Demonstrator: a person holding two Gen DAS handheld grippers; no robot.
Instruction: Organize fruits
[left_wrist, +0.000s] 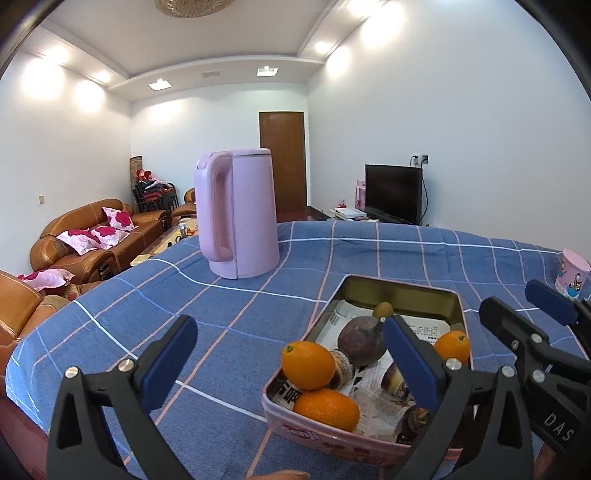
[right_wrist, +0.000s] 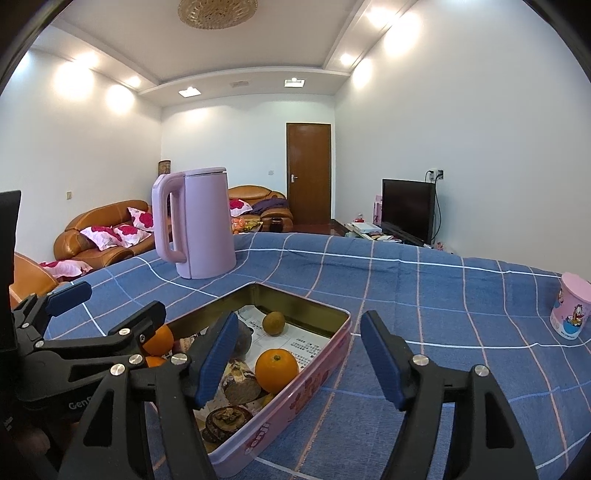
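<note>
Between the two released, empty grippers, left gripper and right gripper, sits the pink rectangular metal tin; their fingers hide parts of its round orange fruits and brown items, hard to identify.

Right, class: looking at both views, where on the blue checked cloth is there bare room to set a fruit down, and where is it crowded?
Free: the cloth between the pink kettle and the tin; the wide stretch from the tin to the pink cup; and left of the tin, in front of the kettle. Crowded: inside the tin, with oranges, other fruit and paper, and both open grippers at its near edge.
</note>
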